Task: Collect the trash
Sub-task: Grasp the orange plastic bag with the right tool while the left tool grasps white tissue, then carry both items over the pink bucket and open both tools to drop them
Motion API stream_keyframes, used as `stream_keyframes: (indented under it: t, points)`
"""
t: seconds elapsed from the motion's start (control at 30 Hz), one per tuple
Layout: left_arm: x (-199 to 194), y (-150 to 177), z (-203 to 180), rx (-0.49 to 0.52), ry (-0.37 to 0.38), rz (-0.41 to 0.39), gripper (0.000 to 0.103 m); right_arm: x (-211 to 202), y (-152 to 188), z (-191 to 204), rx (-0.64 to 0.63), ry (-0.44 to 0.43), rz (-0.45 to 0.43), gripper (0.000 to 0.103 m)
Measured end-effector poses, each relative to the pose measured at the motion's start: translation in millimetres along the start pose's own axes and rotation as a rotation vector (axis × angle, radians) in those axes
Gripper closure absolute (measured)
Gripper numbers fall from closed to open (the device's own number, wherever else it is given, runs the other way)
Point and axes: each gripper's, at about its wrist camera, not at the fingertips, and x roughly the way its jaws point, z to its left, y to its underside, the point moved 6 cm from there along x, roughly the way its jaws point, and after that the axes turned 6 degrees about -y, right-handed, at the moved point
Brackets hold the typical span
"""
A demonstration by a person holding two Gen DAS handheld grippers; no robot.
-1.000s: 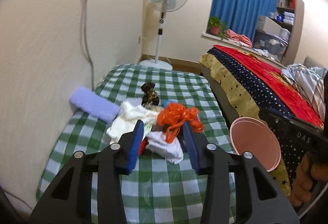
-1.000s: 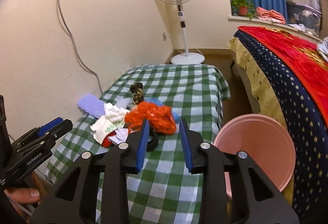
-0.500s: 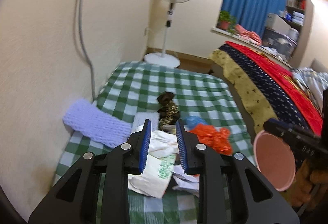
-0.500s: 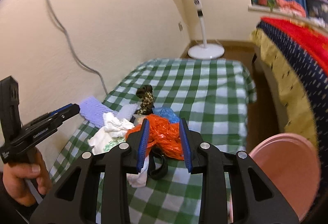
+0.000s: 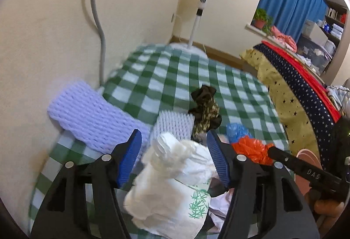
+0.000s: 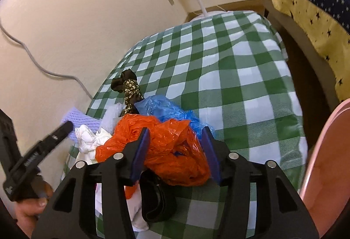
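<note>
My left gripper (image 5: 174, 157) tilts down, jaws opening around white paper (image 5: 175, 184) | right gripper (image 6: 176, 152) opening astride orange bag (image 6: 168, 151) | lettering "DAS"

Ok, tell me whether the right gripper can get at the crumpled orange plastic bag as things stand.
Probably yes. The right gripper is opening, its blue fingers either side of the crumpled orange plastic bag, nothing lying over it. A blue plastic bag crowds the far side and might get pinched too.

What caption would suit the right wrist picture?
Right gripper, jaws opening, straddles an orange plastic bag on the green checked cloth, pink bin alongside.
</note>
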Motion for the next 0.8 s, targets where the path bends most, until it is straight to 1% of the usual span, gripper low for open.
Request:
stream_keyframes:
  t: [0.13, 0.17, 0.2, 0.23, 0.27, 0.3, 0.33, 0.37, 0.4, 0.43, 0.47, 0.5, 0.6, 0.8]
  points:
    - [11.1, 8.0, -6.5, -0.007, 0.028, 0.033, 0.043, 3.8, -1.3, 1.4, 0.01, -0.014, 0.005, 0.053]
    - [12.3, 9.1, -8.4, -0.008, 0.033, 0.037, 0.043, 3.8, -1.0, 2.6, 0.005, -0.015, 0.004, 0.056]
    - [13.7, 10.2, -9.0, -0.009, 0.037, 0.042, 0.043, 3.6, -0.9, 2.5, 0.003, -0.018, 0.007, 0.058]
    - [15.5, 11.8, -9.4, -0.014, 0.041, 0.052, 0.044, 3.6, -1.1, 2.4, 0.0, -0.02, 0.01, 0.062]
    - [17.0, 12.5, -9.0, -0.019, 0.044, 0.056, 0.049, 3.6, -0.6, 3.3, -0.004, -0.023, 0.013, 0.068]
    - [18.0, 13.3, -8.0, -0.027, 0.048, 0.062, 0.055, 3.6, -0.8, 4.7, -0.007, -0.027, 0.015, 0.071]
    - [18.6, 13.4, -6.6, -0.033, 0.051, 0.065, 0.058, 2.9, -0.5, 7.1, -0.016, -0.03, 0.015, 0.074]
    - [19.0, 14.0, -5.5, -0.038, 0.055, 0.07, 0.066, 2.5, -0.7, 9.3, -0.025, -0.033, 0.016, 0.082]
    - [19.0, 14.5, -4.5, -0.037, 0.053, 0.074, 0.074, 1.3, -0.6, 11.6, -0.038, -0.038, 0.017, 0.085]
    - [18.5, 14.6, -3.8, -0.035, 0.049, 0.076, 0.077, -0.4, -0.2, 13.7, -0.05, -0.039, 0.017, 0.089]
    - [17.9, 14.3, -3.4, -0.034, 0.048, 0.076, 0.086, -3.0, -0.5, 15.2, -0.062, -0.036, 0.012, 0.094]
    - [16.4, 13.8, -3.3, -0.032, 0.049, 0.074, 0.089, -5.7, -0.9, 16.3, -0.066, -0.037, 0.008, 0.098]
    - [9.4, 10.8, -4.2, -0.026, 0.054, 0.06, 0.092, -18.9, -2.8, 20.1, -0.083, -0.034, -0.013, 0.098]
    - [-14.2, 3.2, -8.8, -0.002, 0.057, 0.01, 0.093, -52.9, -7.9, 32.4, -0.13, -0.015, -0.061, 0.1]
